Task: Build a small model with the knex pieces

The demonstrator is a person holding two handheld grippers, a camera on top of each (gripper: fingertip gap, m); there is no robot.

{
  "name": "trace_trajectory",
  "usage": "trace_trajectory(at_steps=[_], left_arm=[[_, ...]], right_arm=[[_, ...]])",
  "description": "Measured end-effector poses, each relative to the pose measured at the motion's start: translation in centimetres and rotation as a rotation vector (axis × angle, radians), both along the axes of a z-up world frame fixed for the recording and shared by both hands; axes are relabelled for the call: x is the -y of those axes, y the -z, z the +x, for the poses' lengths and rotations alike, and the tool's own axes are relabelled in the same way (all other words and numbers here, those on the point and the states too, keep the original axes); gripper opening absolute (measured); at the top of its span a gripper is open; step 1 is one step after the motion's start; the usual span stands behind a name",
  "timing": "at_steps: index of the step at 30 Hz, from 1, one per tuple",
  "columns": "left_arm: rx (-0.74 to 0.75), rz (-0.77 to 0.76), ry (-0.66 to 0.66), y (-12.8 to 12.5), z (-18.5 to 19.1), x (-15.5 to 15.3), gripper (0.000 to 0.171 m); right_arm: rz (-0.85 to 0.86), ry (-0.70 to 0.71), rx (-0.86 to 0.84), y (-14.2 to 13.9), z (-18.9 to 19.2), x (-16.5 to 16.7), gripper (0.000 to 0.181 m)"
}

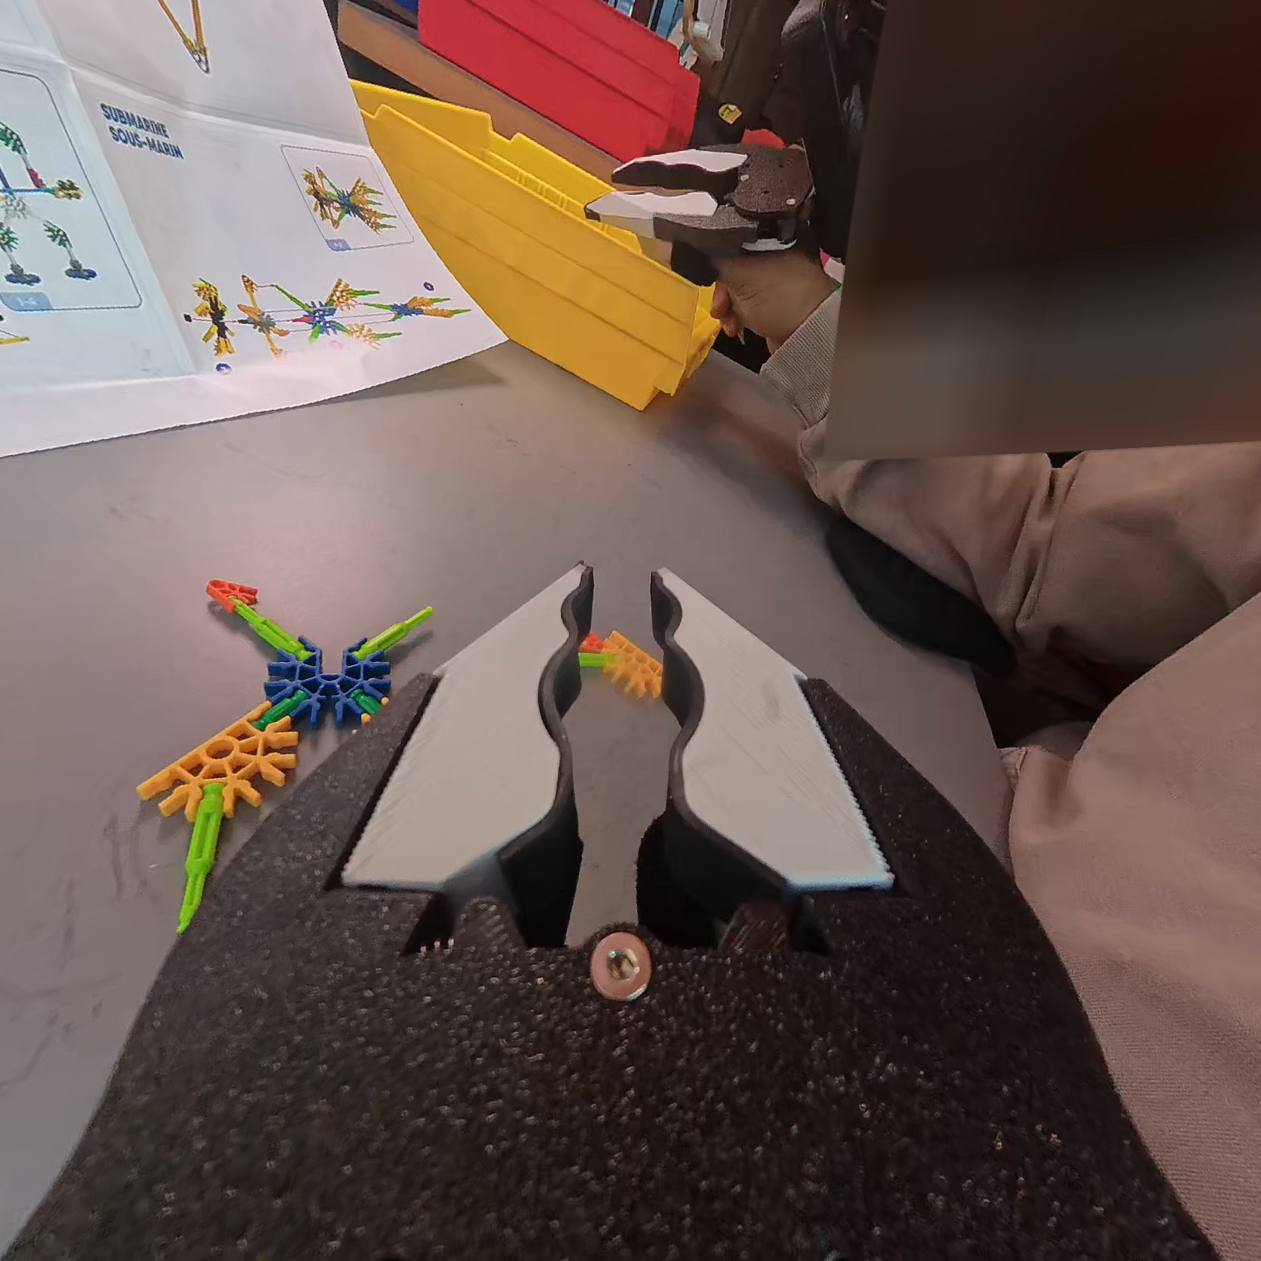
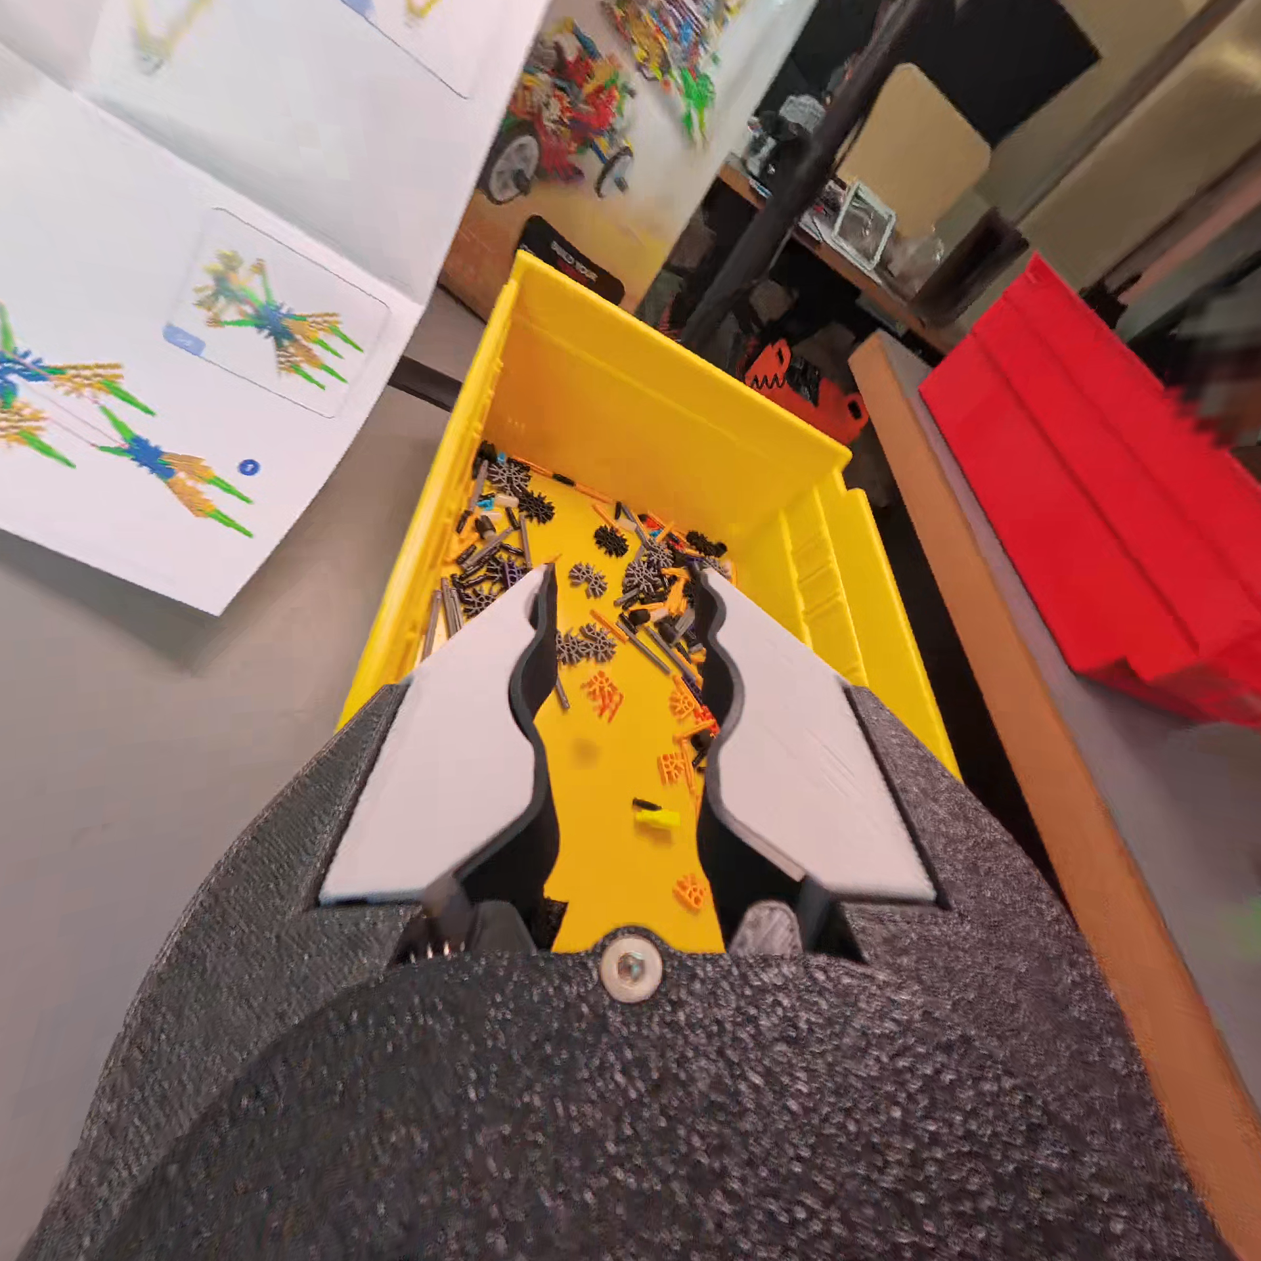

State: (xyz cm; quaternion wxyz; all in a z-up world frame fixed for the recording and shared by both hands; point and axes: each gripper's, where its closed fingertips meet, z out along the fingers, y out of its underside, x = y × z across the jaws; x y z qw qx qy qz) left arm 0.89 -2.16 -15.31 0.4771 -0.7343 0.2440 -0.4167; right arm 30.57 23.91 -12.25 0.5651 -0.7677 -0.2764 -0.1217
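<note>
My left gripper (image 1: 621,573) is open just above the grey table (image 1: 477,477). A small piece (image 1: 631,662), a yellow connector with a green rod and an orange tip, lies on the table between the fingers, and the pads do not press on it. To the left lies a bigger assembly of blue connectors (image 1: 327,682), green rods and a yellow connector (image 1: 225,764). My right gripper (image 2: 626,573) is open and empty above a yellow bin (image 2: 648,409) that holds several loose grey, black and orange parts (image 2: 648,573). The right gripper also shows in the left wrist view (image 1: 604,193), over the bin (image 1: 546,273).
A white instruction sheet (image 1: 205,239) lies at the back left and also shows in the right wrist view (image 2: 205,273). A red bin (image 2: 1092,512) stands to the right of the yellow one. A person's beige sleeve (image 1: 1023,546) rests on the table to the right. My right fingertips sit around 40 centimeters from my left ones.
</note>
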Motion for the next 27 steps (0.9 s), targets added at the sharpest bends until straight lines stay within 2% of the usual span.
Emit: trace_trajectory(at_steps=[2, 5, 8, 10, 14, 19, 27], left_arm=[[-0.013, 0.001, -0.004, 0.2, 0.0, -0.1, 0.017], [0.000, -0.003, -0.009, 0.1, -0.2, -0.1, 0.017], [0.015, -0.005, -0.016, 0.0, -0.4, -0.3, 0.017], [0.021, -0.008, -0.020, 0.0, -0.4, -0.3, 0.017], [0.018, -0.003, -0.029, 0.1, -0.4, -0.7, 0.017], [0.015, 0.021, -0.018, -0.1, -0.1, -0.9, 0.020], [-0.025, 0.023, 0.001, 0.4, 0.5, -0.7, 0.020]], right_arm=[[0.016, 0.028, -0.047, -0.4, 1.2, -0.2, 0.041], [0.132, 0.012, -0.076, -3.0, 0.5, 0.4, 0.041], [0.303, -0.033, 0.035, -5.8, -2.1, 1.9, 0.035], [0.377, -0.082, 0.107, -6.5, -4.3, 2.9, 0.032], [0.383, -0.158, 0.149, -5.6, -7.3, 3.7, 0.029], [0.363, -0.218, 0.194, -4.1, -8.9, 4.0, 0.027], [0.398, -0.331, 0.148, -4.7, -12.5, 6.3, 0.026]])
